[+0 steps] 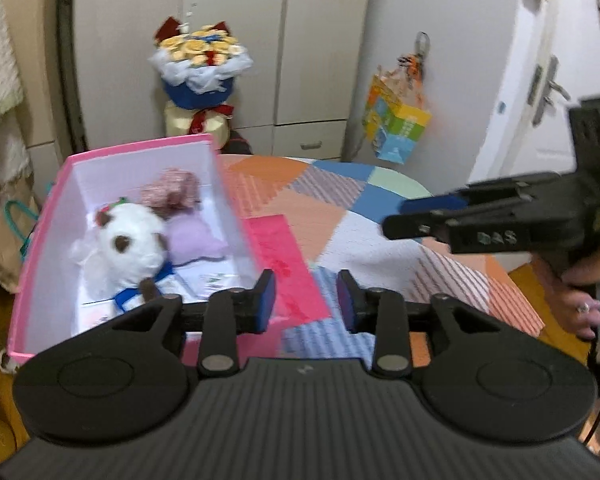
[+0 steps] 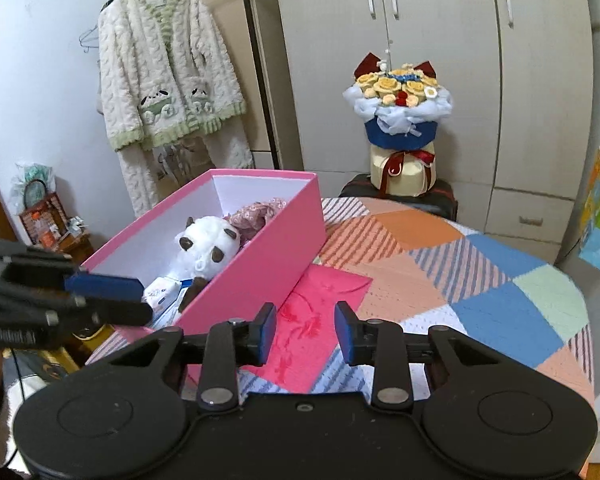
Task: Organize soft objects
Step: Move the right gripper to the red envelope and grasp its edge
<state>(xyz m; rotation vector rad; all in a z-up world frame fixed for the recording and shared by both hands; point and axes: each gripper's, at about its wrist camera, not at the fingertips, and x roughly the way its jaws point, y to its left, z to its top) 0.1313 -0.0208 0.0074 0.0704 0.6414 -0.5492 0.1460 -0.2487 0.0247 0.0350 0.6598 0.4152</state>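
Observation:
A pink box (image 1: pixel 40 216) (image 2: pixel 260 264) stands on the left of the table. Inside lie a white plush panda (image 1: pixel 128 240) (image 2: pixel 208 246), a pink floral soft item (image 1: pixel 172 190) (image 2: pixel 256 212) and a lilac soft item (image 1: pixel 194 236). My left gripper (image 1: pixel 306 300) is open and empty, above the table just right of the box; it also shows in the right wrist view (image 2: pixel 112 300). My right gripper (image 2: pixel 305 330) is open and empty above a red envelope (image 2: pixel 312 328) (image 1: pixel 288 268); it also shows in the left wrist view (image 1: pixel 416 216).
The table carries a patchwork cloth (image 1: pixel 340 208) (image 2: pixel 480 276). A flower bouquet (image 1: pixel 200 80) (image 2: pixel 400 120) stands behind it, before wardrobes. A colourful gift bag (image 1: pixel 396 124) hangs at the right. A fleece robe (image 2: pixel 168 92) hangs at the left. A basket (image 2: pixel 40 208) stands below.

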